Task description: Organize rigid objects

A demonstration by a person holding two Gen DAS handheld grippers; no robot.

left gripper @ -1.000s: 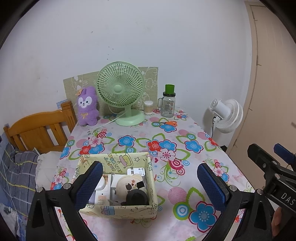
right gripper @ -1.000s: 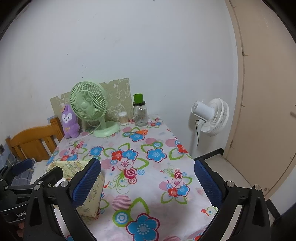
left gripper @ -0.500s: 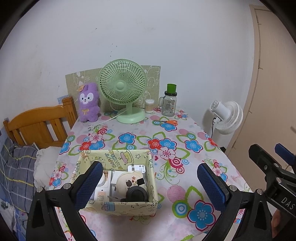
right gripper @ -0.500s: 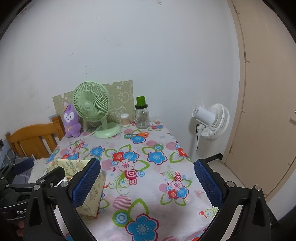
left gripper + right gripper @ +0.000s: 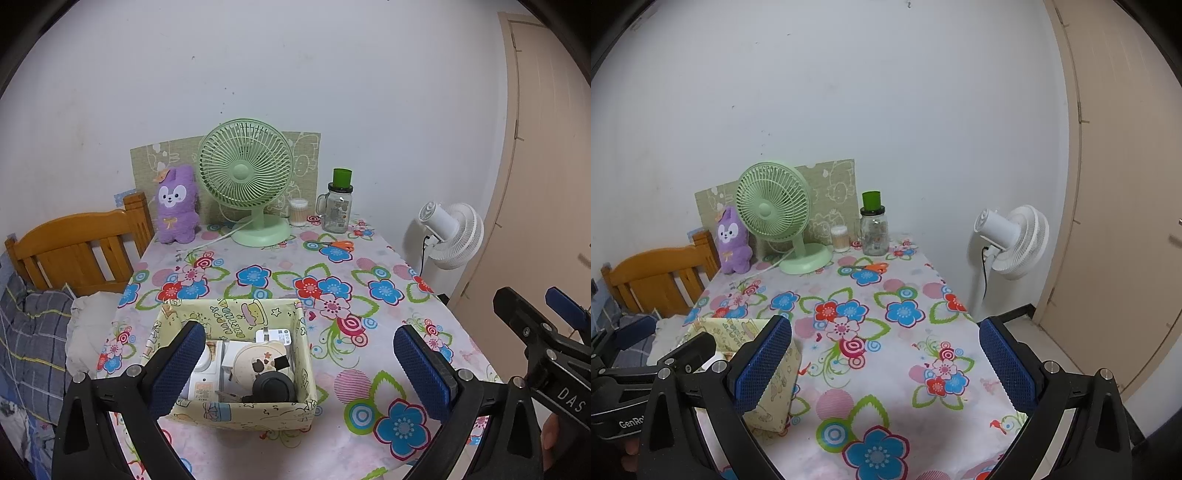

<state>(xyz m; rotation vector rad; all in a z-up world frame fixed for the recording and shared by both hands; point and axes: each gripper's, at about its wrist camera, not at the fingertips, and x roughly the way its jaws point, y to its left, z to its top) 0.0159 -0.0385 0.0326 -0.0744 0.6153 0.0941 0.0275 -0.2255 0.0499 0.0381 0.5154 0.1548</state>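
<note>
Both wrist views had drawn back and risen slightly over the past second, so the storage box [image 5: 236,362] sat farther up in the left view and more of the near table edge showed. Nothing on the table had shifted.

The box, a pale yellow fabric bin with cartoon print, stood on the near left part of the floral tablecloth [image 5: 369,266]. Inside lay a round cream item with a dark animal print [image 5: 263,365], a black round cap-like object [image 5: 274,387] nearest the front wall, and several white packets or small boxes [image 5: 207,373]; their labels could not be read.

At the far edge stood a green desk fan [image 5: 245,184], a purple plush rabbit [image 5: 176,205], a clear cotton-swab tub [image 5: 298,212] and a glass mug jar with green cap [image 5: 338,205]. Orange-handled scissors [image 5: 334,244] lay just in front of the jar.

The left gripper [image 5: 299,373] hung above the box's near right corner, jaws spread wide, holding nothing. The right gripper [image 5: 884,369] hovered over bare cloth to the right of the box, also spread wide and empty, its left pad overlapping the box in that view; contact could not be judged.
</note>
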